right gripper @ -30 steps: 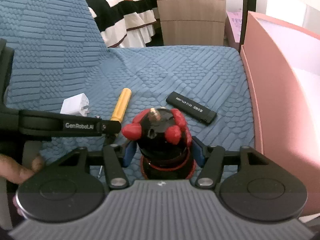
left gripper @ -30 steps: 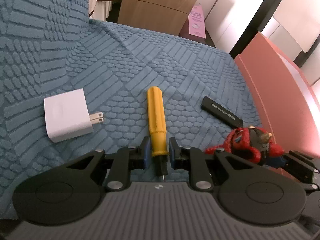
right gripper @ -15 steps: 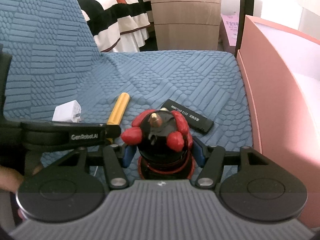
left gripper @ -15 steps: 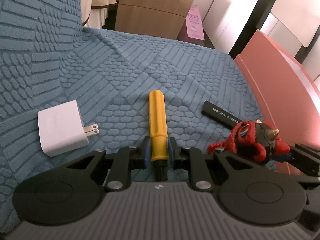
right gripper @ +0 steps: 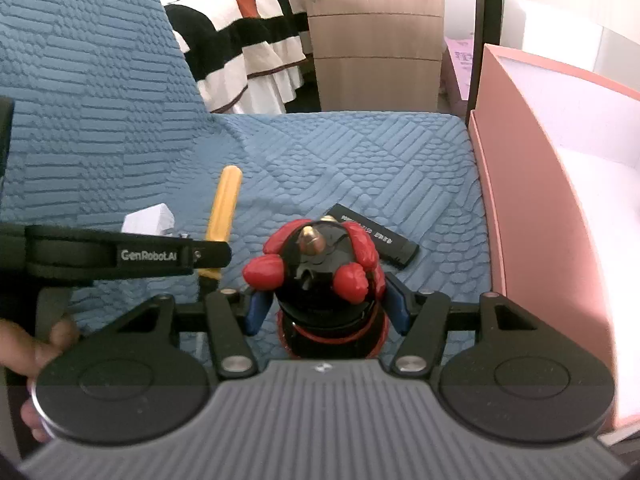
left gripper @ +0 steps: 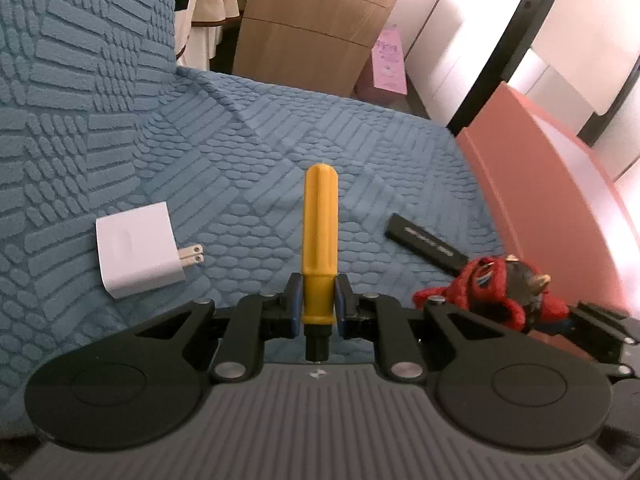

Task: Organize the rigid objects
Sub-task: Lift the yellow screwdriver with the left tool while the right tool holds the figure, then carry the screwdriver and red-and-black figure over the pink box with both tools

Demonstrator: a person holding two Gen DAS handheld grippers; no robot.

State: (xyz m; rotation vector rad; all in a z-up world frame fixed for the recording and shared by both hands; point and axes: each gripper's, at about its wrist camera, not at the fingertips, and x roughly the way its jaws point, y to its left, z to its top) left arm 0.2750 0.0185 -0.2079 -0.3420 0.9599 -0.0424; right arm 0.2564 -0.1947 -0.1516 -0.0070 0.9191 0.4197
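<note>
my left tongs [left gripper: 316,306] clench the yellow plastic screwdriver handle [left gripper: 319,240]; my right tongs [right gripper: 326,306] grip the red-and-black toy figure [right gripper: 320,268], both lifted, likely bound for the pink box [right gripper: 532,208].

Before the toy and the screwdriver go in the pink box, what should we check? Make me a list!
1. Left hand-held gripper shut on the yellow screwdriver: ok.
2. Right hand-held gripper shut on the red and black toy: ok.
3. Screwdriver lifted off the blue cover: cannot tell.
4. Pink box open, with room near its wall: ok.
5. White charger and black stick out of the path: ok.
</note>
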